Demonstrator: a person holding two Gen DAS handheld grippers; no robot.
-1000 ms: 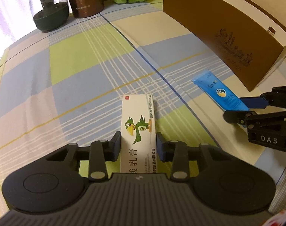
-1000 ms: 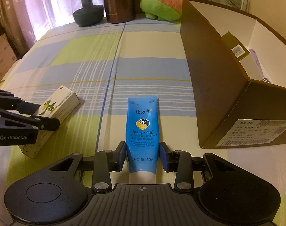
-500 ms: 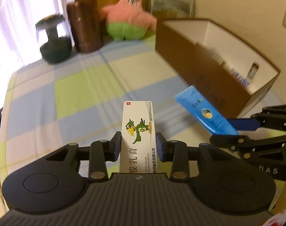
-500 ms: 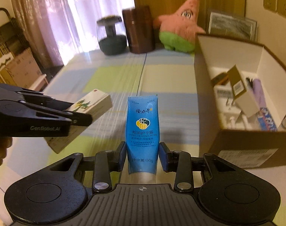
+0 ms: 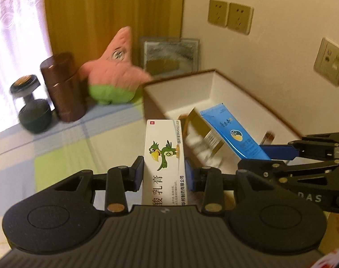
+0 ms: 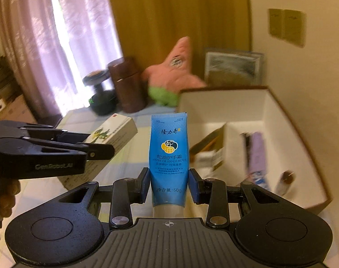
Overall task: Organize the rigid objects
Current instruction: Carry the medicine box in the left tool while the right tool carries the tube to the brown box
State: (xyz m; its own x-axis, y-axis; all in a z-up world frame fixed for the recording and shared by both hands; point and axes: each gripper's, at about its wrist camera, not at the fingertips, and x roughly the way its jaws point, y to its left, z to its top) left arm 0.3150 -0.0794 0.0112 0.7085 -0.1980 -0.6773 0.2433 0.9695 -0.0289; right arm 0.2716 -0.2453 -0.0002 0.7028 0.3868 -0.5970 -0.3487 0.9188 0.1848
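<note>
My left gripper [image 5: 164, 171] is shut on a white ointment carton with a green parrot [image 5: 164, 156], held in the air above the checked cloth. My right gripper [image 6: 169, 181] is shut on a blue hand cream tube [image 6: 168, 149], also lifted. In the left wrist view the right gripper [image 5: 262, 156] comes in from the right with the tube [image 5: 234, 137] over the open brown box [image 5: 236, 84]. In the right wrist view the left gripper [image 6: 96, 144] with the carton [image 6: 112, 131] hangs at the left. The brown box [image 6: 274, 102] holds several small items.
At the back of the checked cloth [image 5: 58, 151] stand a brown canister [image 5: 64, 91], a dark glass jar [image 5: 31, 107] and a pink starfish plush [image 5: 116, 71]. A framed picture [image 5: 169, 55] leans on the wall with sockets [image 5: 229, 15]. A hand [image 6: 4, 196] holds the left gripper.
Both grippers rose off the cloth with the carton and the tube and tilted up; the box's inside and the wall have come into view. The tube now hangs over the box.
</note>
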